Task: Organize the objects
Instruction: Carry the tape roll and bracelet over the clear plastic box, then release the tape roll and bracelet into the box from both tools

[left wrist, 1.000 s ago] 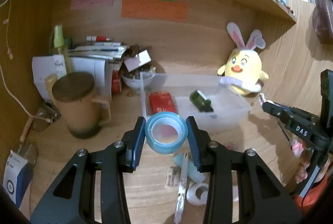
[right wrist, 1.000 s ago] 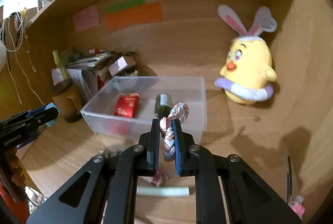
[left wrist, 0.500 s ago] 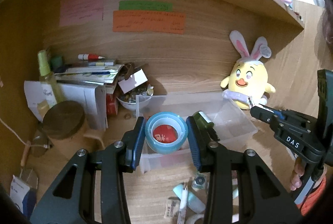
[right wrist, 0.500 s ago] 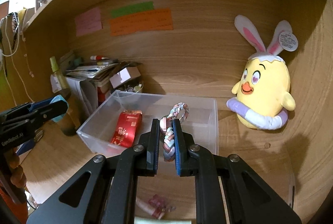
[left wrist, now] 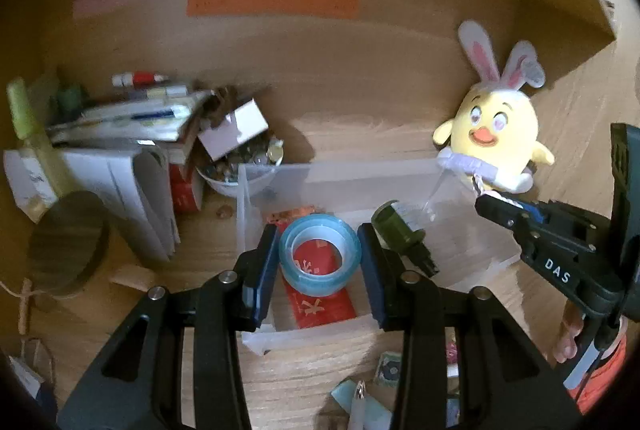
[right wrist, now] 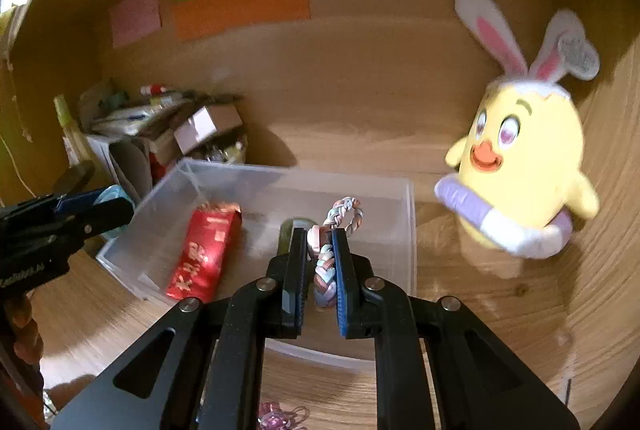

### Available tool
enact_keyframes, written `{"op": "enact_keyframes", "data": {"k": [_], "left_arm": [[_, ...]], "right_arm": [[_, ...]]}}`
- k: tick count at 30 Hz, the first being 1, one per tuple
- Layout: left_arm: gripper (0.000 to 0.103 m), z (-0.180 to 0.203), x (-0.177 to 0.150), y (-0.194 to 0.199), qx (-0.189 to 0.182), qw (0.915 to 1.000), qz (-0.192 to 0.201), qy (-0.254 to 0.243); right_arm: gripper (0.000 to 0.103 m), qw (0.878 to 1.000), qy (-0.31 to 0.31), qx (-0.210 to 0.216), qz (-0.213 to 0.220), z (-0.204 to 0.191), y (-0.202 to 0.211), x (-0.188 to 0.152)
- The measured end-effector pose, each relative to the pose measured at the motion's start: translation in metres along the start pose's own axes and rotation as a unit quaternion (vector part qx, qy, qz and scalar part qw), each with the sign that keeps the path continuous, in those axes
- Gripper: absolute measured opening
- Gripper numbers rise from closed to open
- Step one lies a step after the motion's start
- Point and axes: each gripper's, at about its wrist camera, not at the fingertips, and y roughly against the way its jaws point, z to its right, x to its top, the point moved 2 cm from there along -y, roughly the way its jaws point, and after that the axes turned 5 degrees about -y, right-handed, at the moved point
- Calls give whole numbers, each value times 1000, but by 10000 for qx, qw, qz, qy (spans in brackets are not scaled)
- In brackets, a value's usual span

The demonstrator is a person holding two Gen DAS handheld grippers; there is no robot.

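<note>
The left claw (left wrist: 319, 262) is clamped on a light-blue ring-shaped roll of clear tape (left wrist: 319, 255), holding it above the near-left part of the clear rectangular plastic bin (left wrist: 344, 176) that sits on the wooden tabletop (left wrist: 304, 374). The right claw (right wrist: 320, 262) is pinched on a braided pastel cord loop (right wrist: 335, 230), poised over the bin's near wall.

Inside the bin lie a flat red packet with gold lettering (right wrist: 206, 250) and a small dark-green bottle (left wrist: 396, 230) on its side.

The main risk I see is crowding. Both claws converge on one small bin, and the right claw's tip (left wrist: 490, 204) appears close to the bin's far right corner in the left view. If both release together, the fingers could knock each other or nudge the light bin across the tabletop.

The tape roll is held by its curved outer face, so a slight slackening could let it twist out early. Dropped on edge, it may roll or bounce onto the green bottle.

The braided loop is limp; released too near the wall, it could drape over the rim and slide outside. The yellow plush chick with rabbit ears (right wrist: 524, 166) stands just beside the bin, so a wide swing of the right claw might tip it.
</note>
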Motion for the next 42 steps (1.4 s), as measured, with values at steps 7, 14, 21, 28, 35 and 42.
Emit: {"op": "enact_keyframes", "data": {"k": [7,14,21,28,35,42], "left_arm": [[39,-5,-5,-34,9,9993,-373,14],[39,-3,-8,-52,21,9985,-539,-68],[39,2,-8,-60,43,9979,-609,-217],[39,4,-7,-63,18,9977,-616,-266],[55,6,-6,-57,48,9982,-529,-283],[72,11,-5,-37,55,9987,-359,-368]], "right_arm": [[11,9995,5,-52,-327,9,-25,-9],[11,9987,66,-37,-499,8,-36,-12],[11,9978,90,8,-656,7,-43,-15],[12,9975,115,-48,-690,6,-44,-15],[34,9977,140,-77,-657,5,-39,-15],[50,9983,214,-86,-541,-1,-24,-11]]}}
